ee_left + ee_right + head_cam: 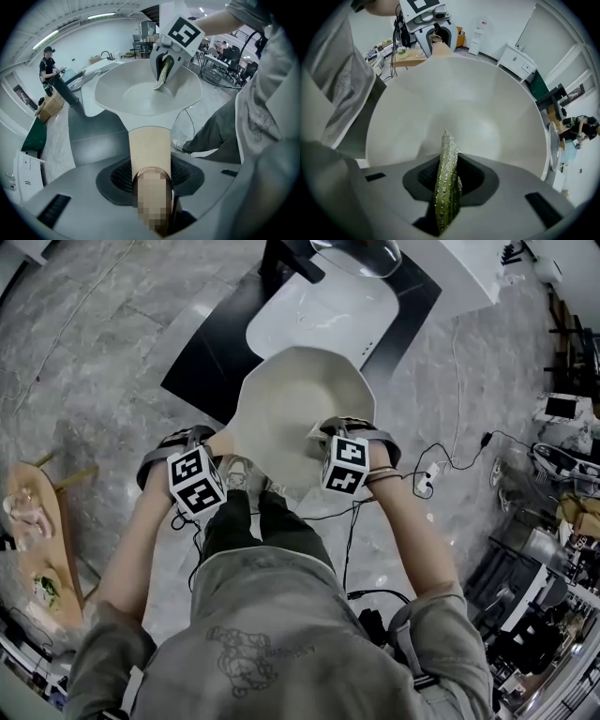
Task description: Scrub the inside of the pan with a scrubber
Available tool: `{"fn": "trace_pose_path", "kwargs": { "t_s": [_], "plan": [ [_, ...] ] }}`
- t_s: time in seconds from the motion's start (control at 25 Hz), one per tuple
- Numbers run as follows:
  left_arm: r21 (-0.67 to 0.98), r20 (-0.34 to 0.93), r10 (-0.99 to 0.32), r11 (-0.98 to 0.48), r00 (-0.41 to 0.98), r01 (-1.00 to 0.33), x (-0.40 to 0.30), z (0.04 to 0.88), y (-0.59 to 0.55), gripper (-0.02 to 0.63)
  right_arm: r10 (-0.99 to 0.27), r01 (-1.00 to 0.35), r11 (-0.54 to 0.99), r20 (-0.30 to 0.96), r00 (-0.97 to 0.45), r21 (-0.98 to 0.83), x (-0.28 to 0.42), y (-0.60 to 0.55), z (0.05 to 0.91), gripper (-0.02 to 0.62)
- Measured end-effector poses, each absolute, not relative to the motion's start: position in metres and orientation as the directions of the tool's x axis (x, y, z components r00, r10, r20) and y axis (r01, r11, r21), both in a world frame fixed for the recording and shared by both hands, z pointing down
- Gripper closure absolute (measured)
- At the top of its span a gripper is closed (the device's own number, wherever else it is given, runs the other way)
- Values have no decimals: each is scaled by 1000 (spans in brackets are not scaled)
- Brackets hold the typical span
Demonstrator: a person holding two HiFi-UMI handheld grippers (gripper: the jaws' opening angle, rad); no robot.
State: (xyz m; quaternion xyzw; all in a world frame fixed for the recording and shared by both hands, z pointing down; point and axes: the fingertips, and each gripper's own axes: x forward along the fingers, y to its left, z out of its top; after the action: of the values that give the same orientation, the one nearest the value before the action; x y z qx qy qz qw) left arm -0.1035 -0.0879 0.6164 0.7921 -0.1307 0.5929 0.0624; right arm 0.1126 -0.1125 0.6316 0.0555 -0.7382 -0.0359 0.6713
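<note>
A pale cream pan (300, 399) hangs in the air in front of the person. My left gripper (212, 442) is shut on its tan handle (149, 150), which runs between the jaws toward the bowl (136, 96). My right gripper (324, 429) reaches over the near rim into the pan. It is shut on a green scrubber (446, 183) held on edge, whose tip (159, 83) touches the inner wall. In the right gripper view the pan's inside (487, 117) fills the frame and looks plain and pale.
A white basin (319, 310) set in a black counter (202, 362) lies just past the pan. A wooden table (42, 521) stands at the left. Cables (441, 465) trail on the grey floor, with cluttered equipment (553, 521) at the right. A person (47, 68) stands far off.
</note>
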Motion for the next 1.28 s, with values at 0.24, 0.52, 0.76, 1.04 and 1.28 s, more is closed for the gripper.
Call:
{"fn": "trace_pose_path", "kwargs": {
  "t_s": [0.24, 0.52, 0.76, 1.04, 1.28],
  "plan": [
    [-60, 960, -133, -958, 248, -281, -104, 616, -87, 437, 61, -176, 980, 980, -191, -96, 85, -60, 625, 512],
    [-65, 961, -137, -956, 239, -286, -105, 616, -86, 437, 172, -335, 880, 882, -438, -337, 32, -36, 601, 512],
    [-92, 961, -151, -963, 230, -252, -105, 618, -86, 434, 114, -396, 794, 753, -648, -461, -2, -49, 574, 512],
    [-111, 949, -186, -953, 253, -283, -108, 598, -86, 394, -178, -511, 743, 609, -773, -432, 1, -96, 530, 512],
    [-114, 932, -217, -936, 291, -332, -106, 574, -91, 390, -457, -650, 687, 501, -735, -327, 31, -144, 486, 512]
  ]
}}
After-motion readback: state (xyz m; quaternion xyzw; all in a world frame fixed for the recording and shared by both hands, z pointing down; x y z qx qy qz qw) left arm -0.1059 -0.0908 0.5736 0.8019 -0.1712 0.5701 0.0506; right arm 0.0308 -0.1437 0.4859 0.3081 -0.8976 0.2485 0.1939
